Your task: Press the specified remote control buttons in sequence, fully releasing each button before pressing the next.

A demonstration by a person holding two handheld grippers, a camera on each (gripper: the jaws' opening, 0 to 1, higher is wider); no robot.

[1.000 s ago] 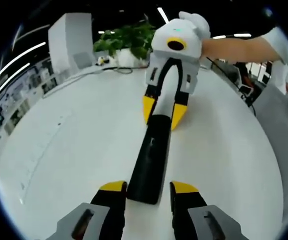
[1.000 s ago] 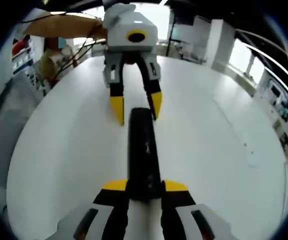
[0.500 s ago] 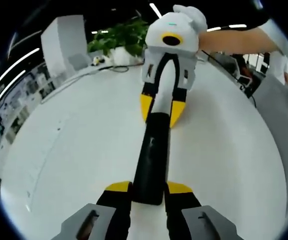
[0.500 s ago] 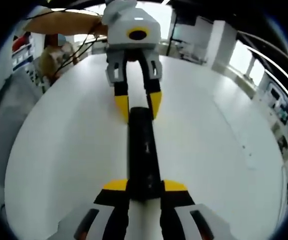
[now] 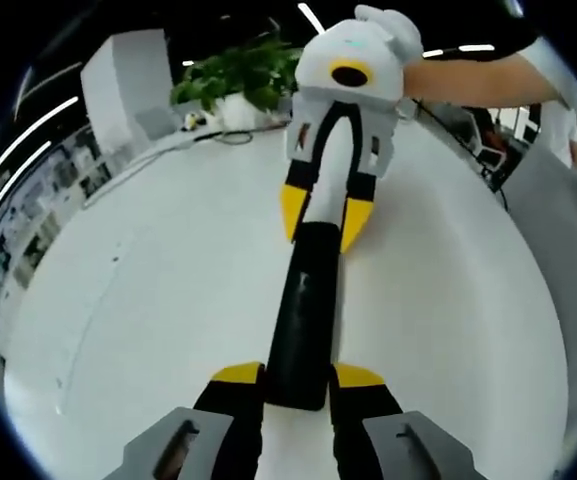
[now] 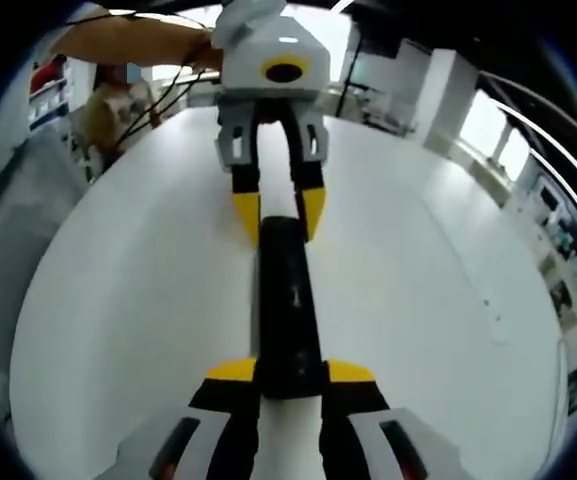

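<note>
A long black remote control (image 5: 306,300) lies lengthwise on the white table (image 5: 148,280). In the left gripper view my left gripper (image 5: 298,376) is shut on its near end, yellow-tipped jaws pressed to both sides. At the far end, my right gripper (image 5: 324,218) clamps the remote from the opposite direction. The right gripper view shows the same hold mirrored: my right gripper (image 6: 291,371) is shut on the remote control (image 6: 286,300) at the bottom, and the left gripper (image 6: 278,213) grips the far end. The remote's buttons are too dark to make out.
A person's bare arm (image 5: 478,85) reaches to the right gripper, and another arm (image 6: 128,40) holds the left one. A green plant (image 5: 238,80) and a cable (image 5: 228,138) sit at the table's far edge. The table (image 6: 418,300) stretches wide on both sides of the remote.
My left gripper's jaws have drawn in from a wider stance and now press the remote's end. The right gripper has kept its hold on the other end.
</note>
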